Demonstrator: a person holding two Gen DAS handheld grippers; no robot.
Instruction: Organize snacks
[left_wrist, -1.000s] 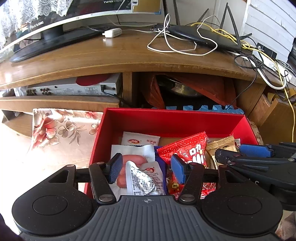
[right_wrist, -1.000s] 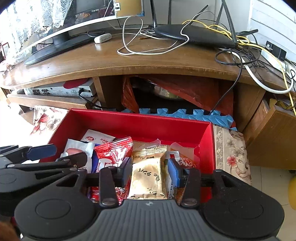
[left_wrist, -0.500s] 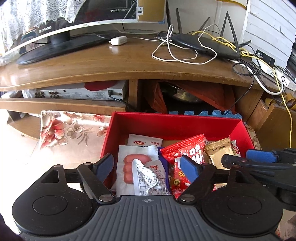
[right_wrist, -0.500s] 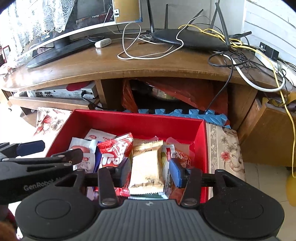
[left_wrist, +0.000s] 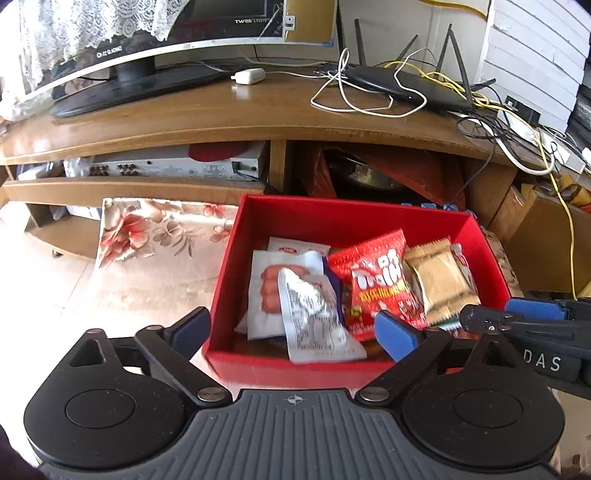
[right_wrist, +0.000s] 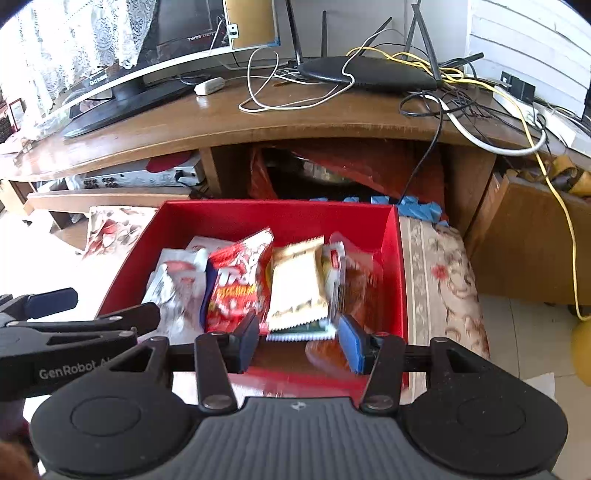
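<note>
Snacks (left_wrist: 373, 288) lie in the box (left_wrist: 354, 218), just ahead of both grippers; left gripper (left_wrist: 291, 332) is opening, empty; right gripper (right_wrist: 297, 343) is slightly open, empty.

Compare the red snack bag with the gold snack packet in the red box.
The red snack bag is bright red with large white lettering; the gold packet is plain tan-gold with faint print. The red bag looks larger and crinkled; the gold packet is smaller and squarer, with serrated ends. Both lie side by side in the red box, leaning against the other snacks.
</note>
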